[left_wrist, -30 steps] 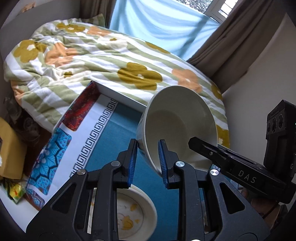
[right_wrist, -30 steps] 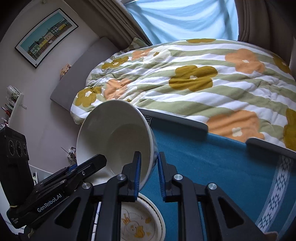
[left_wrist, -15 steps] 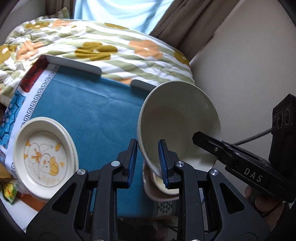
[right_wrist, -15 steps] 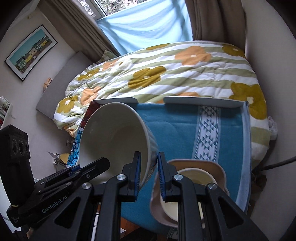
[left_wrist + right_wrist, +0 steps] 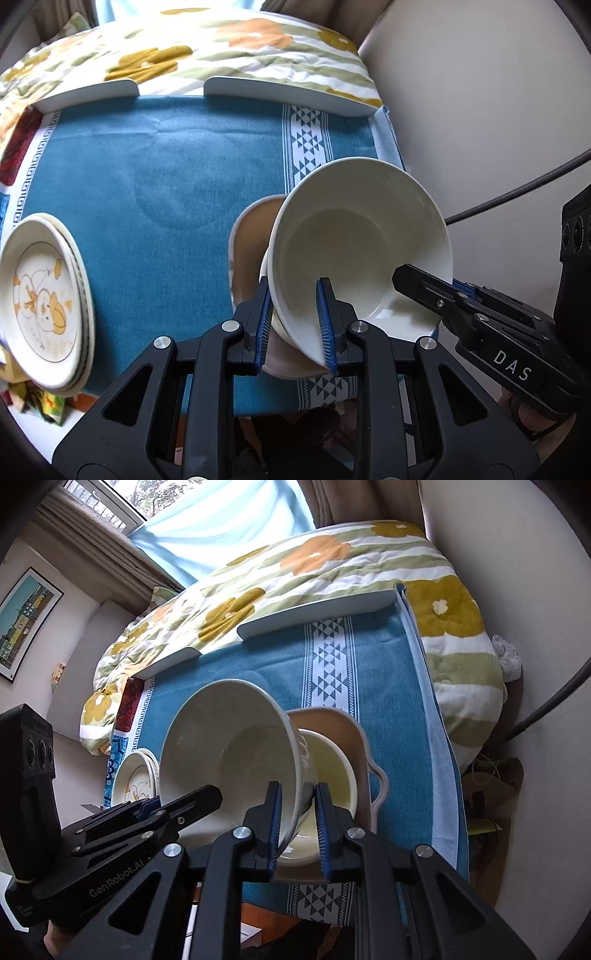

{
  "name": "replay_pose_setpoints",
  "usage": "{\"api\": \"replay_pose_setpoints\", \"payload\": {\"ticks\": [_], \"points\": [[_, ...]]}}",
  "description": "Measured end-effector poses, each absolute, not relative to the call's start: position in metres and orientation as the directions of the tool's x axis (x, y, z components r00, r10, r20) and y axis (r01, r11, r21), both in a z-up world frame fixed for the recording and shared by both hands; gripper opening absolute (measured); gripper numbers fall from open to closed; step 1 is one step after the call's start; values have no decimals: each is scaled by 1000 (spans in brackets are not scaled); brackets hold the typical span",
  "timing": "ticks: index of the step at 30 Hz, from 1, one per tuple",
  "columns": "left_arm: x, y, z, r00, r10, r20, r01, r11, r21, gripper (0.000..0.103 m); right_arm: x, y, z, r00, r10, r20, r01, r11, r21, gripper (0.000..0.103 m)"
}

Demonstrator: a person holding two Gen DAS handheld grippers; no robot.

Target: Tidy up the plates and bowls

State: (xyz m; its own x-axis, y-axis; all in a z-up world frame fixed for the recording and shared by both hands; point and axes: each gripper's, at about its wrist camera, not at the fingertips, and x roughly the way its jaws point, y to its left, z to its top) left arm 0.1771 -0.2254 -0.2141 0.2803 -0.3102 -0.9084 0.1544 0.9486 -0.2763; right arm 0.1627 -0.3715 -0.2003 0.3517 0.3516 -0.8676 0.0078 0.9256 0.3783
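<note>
A large white bowl (image 5: 354, 243) (image 5: 229, 753) is held tilted between both grippers. My left gripper (image 5: 295, 321) is shut on its left rim and my right gripper (image 5: 297, 827) is shut on its right rim. The bowl hangs just above a small cream bowl (image 5: 332, 768) that sits in a beige dish (image 5: 247, 247) (image 5: 343, 723) at the table's front right. A stack of white plates with a yellow duck drawing (image 5: 40, 299) (image 5: 133, 779) lies at the front left.
The table is covered by a blue cloth (image 5: 166, 177) with patterned bands and has a raised white back edge (image 5: 288, 92). A bed with a flowered quilt (image 5: 332, 568) lies behind. A wall (image 5: 480, 110) and a black cable (image 5: 517, 188) are to the right.
Both grippers have carried the white bowl to the right and lower, from above the plates to just over the cream bowl in the beige dish.
</note>
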Motion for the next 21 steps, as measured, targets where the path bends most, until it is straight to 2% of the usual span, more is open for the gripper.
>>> {"api": "replay_pose_setpoints", "payload": {"ticks": [7,21], "points": [[182,-238,-237,264,-245,-933,200,960,-195,21,161,-373,-220,327,330,-886,29,933,358,16],[184,-255,-245,295,-157,-942,259,963,-79,21,157,-369,-230,333,261,-906,15,959,282,16]]}}
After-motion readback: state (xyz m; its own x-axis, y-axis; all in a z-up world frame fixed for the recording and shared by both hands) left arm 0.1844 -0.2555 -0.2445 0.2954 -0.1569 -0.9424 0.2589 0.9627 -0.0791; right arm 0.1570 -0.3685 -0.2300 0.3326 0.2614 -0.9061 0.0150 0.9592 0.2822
